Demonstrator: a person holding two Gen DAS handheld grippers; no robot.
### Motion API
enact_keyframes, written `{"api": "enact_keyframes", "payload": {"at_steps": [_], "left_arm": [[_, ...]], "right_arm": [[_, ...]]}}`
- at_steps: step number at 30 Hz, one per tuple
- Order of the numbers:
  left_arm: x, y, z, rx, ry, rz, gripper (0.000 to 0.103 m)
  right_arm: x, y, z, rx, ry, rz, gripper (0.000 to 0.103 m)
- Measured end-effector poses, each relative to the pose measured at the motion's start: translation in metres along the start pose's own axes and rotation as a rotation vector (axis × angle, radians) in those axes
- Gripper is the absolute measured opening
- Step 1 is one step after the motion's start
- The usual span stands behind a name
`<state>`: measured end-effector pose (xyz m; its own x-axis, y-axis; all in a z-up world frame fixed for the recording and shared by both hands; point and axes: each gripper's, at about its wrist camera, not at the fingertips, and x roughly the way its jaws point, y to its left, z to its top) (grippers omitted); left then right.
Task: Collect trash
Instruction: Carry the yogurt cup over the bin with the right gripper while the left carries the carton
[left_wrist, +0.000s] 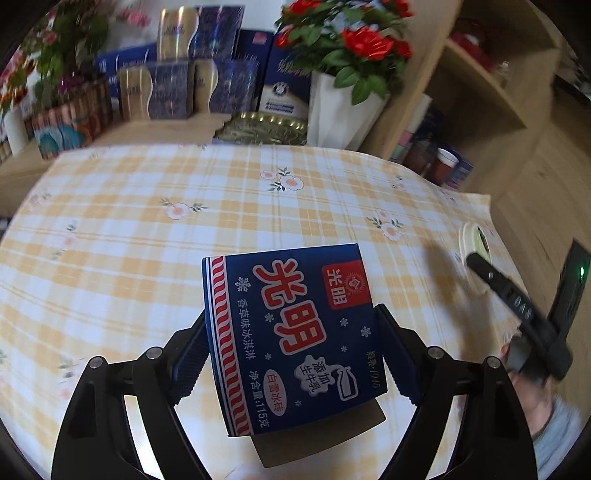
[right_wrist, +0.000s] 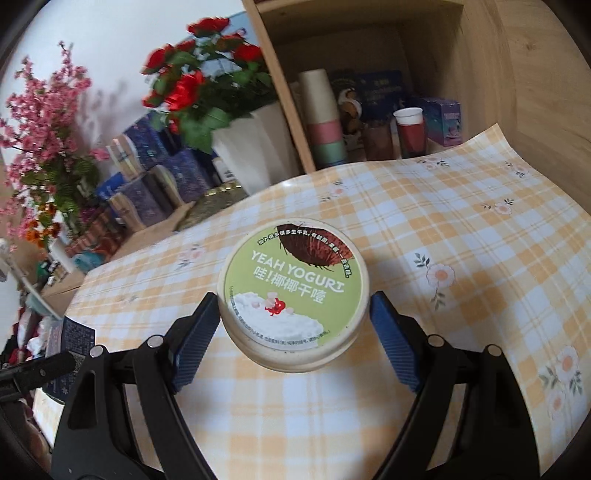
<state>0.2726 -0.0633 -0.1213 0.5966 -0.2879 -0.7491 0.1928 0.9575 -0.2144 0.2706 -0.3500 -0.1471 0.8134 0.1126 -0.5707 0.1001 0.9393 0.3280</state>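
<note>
My left gripper (left_wrist: 291, 317) is shut on a blue ice-cream box (left_wrist: 280, 288) with red and white lettering, gripped by its two long sides. The box hangs tilted above the checked tablecloth (left_wrist: 147, 221), and its shadow falls underneath. My right gripper (right_wrist: 294, 297) is shut on a round yogurt cup (right_wrist: 291, 273) with a green lid, one blue pad against each side, just above the cloth. In the left wrist view the same cup (left_wrist: 467, 240) shows at the right edge, behind a black finger (left_wrist: 495, 280) of the right gripper. In the right wrist view the blue box (right_wrist: 74, 343) shows at the far left.
Behind the table stand a white pot of red flowers (left_wrist: 332, 110), stacked blue gift boxes (left_wrist: 207, 88) and a basket of pink flowers (left_wrist: 70, 118). A wooden shelf (right_wrist: 369, 74) at the back right holds stacked cups (right_wrist: 325, 122) and small boxes. A person's sleeve (left_wrist: 561, 432) shows at the lower right.
</note>
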Motion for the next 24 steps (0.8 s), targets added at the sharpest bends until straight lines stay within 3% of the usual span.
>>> {"api": "enact_keyframes", "payload": {"at_steps": [11,24], "left_arm": [[-0.089,0.025,-0.076,0.019,-0.032,-0.031,0.082],[-0.152,0.051,-0.161,0.014,-0.059,-0.022,0.082]], "right_arm": [[-0.095,0.036,-0.065,0.030,0.038,0.090,0.082],[-0.158,0.058,-0.167,-0.035,0.157,0.082,0.082]]}}
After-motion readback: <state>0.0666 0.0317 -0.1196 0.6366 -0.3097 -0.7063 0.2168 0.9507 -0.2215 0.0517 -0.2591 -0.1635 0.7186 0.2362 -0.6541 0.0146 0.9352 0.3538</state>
